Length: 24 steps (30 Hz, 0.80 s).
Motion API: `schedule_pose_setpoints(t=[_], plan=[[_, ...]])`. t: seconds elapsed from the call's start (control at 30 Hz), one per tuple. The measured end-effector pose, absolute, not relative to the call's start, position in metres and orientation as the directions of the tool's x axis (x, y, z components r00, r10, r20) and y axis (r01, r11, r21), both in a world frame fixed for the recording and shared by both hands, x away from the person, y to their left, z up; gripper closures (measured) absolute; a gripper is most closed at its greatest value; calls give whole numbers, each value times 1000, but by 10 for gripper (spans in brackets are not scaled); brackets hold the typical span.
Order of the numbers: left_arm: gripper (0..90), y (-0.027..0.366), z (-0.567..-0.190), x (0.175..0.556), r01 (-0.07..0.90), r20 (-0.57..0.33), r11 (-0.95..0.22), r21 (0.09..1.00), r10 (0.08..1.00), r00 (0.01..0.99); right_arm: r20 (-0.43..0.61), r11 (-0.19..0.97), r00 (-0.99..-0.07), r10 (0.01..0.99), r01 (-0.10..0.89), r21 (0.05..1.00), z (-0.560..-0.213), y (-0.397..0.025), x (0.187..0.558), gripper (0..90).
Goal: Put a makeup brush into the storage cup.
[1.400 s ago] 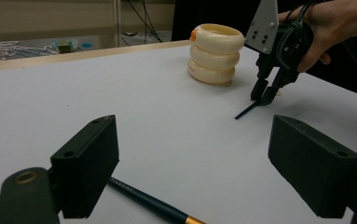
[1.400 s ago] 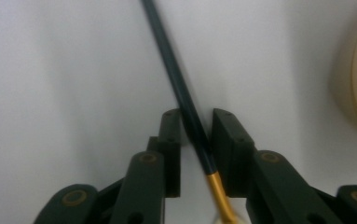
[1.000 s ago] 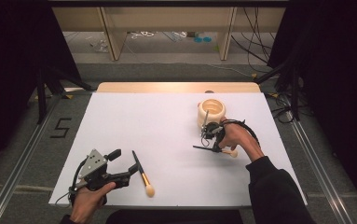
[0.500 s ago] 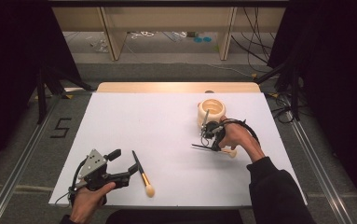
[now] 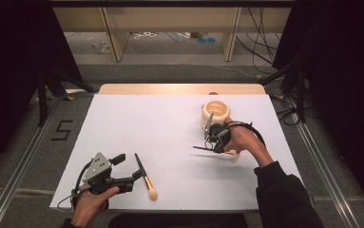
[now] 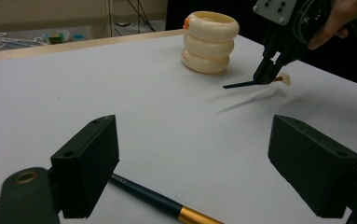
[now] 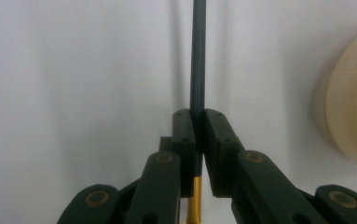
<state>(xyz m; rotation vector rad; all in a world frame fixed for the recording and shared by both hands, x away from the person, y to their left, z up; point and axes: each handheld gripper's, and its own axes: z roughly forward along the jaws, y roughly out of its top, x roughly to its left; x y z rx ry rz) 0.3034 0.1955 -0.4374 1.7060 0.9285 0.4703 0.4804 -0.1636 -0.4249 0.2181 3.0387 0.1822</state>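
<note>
A cream ribbed cup (image 5: 215,114) stands on the white table right of centre. Just in front of it, my right gripper (image 5: 214,146) is shut on a dark-handled makeup brush (image 5: 201,148) and holds it level a little above the table. In the right gripper view the jaws clamp the dark handle (image 7: 197,56) just above its gold ferrule (image 7: 195,205). A second brush (image 5: 144,178) lies near the front edge. My left gripper (image 5: 128,167) is open, its jaws on either side of the dark handle (image 6: 153,201).
The white sheet (image 5: 137,123) covers the table, with a wooden strip (image 5: 179,89) along the far edge. The cup (image 6: 210,42) and the right gripper (image 6: 265,74) show far off in the left gripper view. Metal rails run along both sides.
</note>
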Motion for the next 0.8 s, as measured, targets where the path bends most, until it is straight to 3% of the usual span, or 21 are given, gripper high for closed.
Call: schedule_pose_setpoints(t=[0.43, 0.8], plan=[[165, 191, -439, 306, 368, -139, -150, 917, 747, 650, -156, 993, -987, 23, 5, 116, -410, -145, 440, 834], [180, 180, -440, 313, 451, -224, -165, 877, 690, 689, -170, 987, -981, -88, -109, 119, -409, -136, 418, 833]])
